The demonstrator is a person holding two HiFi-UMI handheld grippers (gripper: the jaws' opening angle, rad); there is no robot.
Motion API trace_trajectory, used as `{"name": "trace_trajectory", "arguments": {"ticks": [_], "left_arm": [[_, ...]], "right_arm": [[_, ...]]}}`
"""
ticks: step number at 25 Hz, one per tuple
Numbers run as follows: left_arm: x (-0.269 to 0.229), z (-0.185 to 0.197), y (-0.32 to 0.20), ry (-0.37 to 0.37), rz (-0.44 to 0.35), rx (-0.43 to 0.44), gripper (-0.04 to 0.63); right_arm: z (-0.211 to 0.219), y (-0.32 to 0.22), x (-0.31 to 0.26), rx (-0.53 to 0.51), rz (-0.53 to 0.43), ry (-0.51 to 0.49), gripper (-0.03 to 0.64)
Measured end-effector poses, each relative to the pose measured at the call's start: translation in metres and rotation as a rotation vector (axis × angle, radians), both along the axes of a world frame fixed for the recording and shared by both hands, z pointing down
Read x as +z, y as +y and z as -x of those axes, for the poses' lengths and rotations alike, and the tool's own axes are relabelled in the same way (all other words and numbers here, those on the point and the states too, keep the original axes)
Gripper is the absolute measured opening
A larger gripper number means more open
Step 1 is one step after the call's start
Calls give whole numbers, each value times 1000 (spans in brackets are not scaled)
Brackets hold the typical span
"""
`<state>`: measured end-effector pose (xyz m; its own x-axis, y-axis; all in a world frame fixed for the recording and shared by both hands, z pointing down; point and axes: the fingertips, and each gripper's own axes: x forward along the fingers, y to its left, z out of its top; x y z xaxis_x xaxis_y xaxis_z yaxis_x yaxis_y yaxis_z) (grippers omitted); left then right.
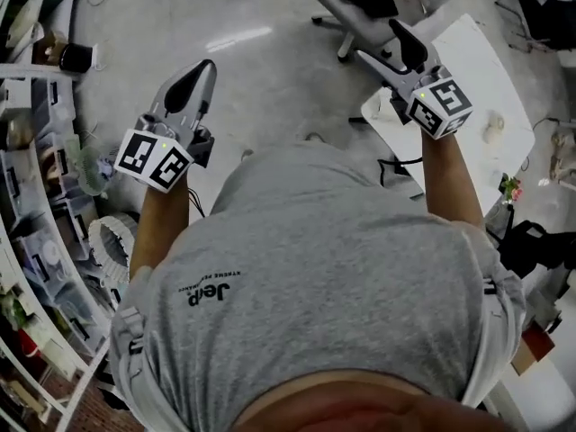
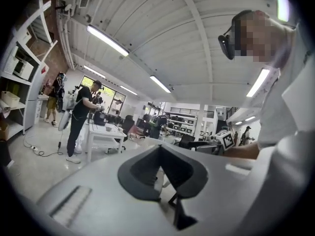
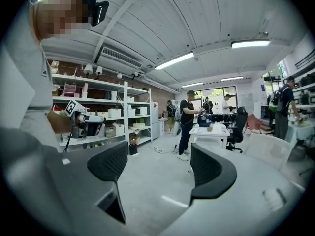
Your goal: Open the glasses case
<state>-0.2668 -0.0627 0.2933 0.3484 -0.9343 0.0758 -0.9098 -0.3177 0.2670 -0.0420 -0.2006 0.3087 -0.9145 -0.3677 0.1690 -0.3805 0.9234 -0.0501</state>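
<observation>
No glasses case shows in any view. Both grippers are held up in front of the person's grey shirt (image 1: pixel 315 277), level and pointing out across the room. My left gripper (image 1: pixel 204 67) has its dark pads meeting at the tip with nothing between them (image 2: pixel 160 150). My right gripper (image 1: pixel 401 32) stands open, a wide empty gap between its two pads (image 3: pixel 160 163). Each gripper's camera sees the other's marker cube, the right cube (image 2: pixel 228 139) and the left cube (image 3: pixel 72 107).
A white table (image 1: pixel 468 70) and an office chair (image 1: pixel 360 3) stand ahead on the right. Storage shelves (image 1: pixel 36 151) and a white fan (image 1: pixel 108 241) line the left. Other people work at a white table (image 3: pixel 209 131) farther off. Grey floor (image 1: pixel 261 79) lies between.
</observation>
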Motion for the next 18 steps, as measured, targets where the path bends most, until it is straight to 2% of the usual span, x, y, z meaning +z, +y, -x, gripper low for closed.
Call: {"name": "trace_trajectory", "arguments": {"ticks": [4,8,18], "left_arm": [[9,-32,-28,-10,3,109,37],[22,-88,-55,-18,14,244,37],[76,-225,-120,-36,62,480,37]], "right_arm": [[-43,-7,10,86,-33,60,377],[-97,-8,36,146,-38,150,377],[-191,-7,143,90,19,389,377]]}}
